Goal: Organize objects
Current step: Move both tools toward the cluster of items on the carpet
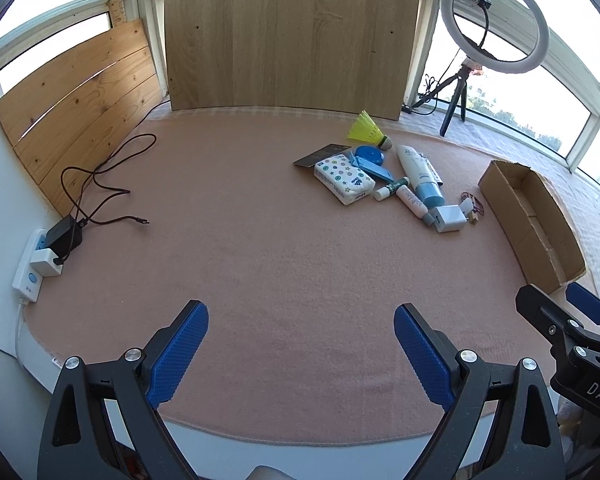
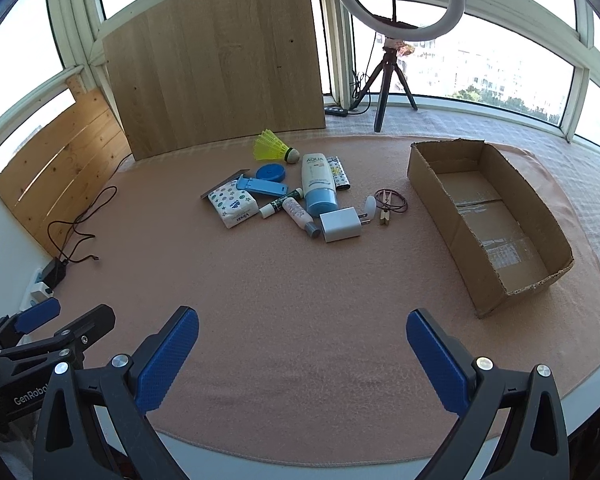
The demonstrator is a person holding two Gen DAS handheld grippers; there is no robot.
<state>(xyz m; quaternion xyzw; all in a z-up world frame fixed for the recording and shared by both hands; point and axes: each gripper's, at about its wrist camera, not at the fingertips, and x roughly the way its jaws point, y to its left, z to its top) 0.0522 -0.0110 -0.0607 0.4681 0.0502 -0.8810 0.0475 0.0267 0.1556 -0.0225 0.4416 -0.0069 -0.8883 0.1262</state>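
A heap of small objects lies on the pink mat [image 2: 300, 300]: a yellow shuttlecock [image 2: 274, 147], a white and blue lotion tube [image 2: 317, 185], a tissue pack [image 2: 233, 205], a white charger [image 2: 340, 224], a blue tape measure [image 2: 271, 172] and a wooden clothespin [image 2: 384, 214]. An empty cardboard box [image 2: 488, 220] stands to their right. My left gripper [image 1: 300, 336] and right gripper [image 2: 302, 340] both hover open over the near mat, well short of the heap, nothing between their fingers. In the left wrist view the heap [image 1: 384, 178] sits far right, with the box [image 1: 534, 216] beyond it.
A power strip [image 1: 30, 268] with a black adapter and a loose dark cable [image 1: 100, 176] lies at the left edge. Wooden boards [image 1: 292, 36] lean against the windows behind. A ring light on a tripod [image 2: 398, 0] stands behind the box.
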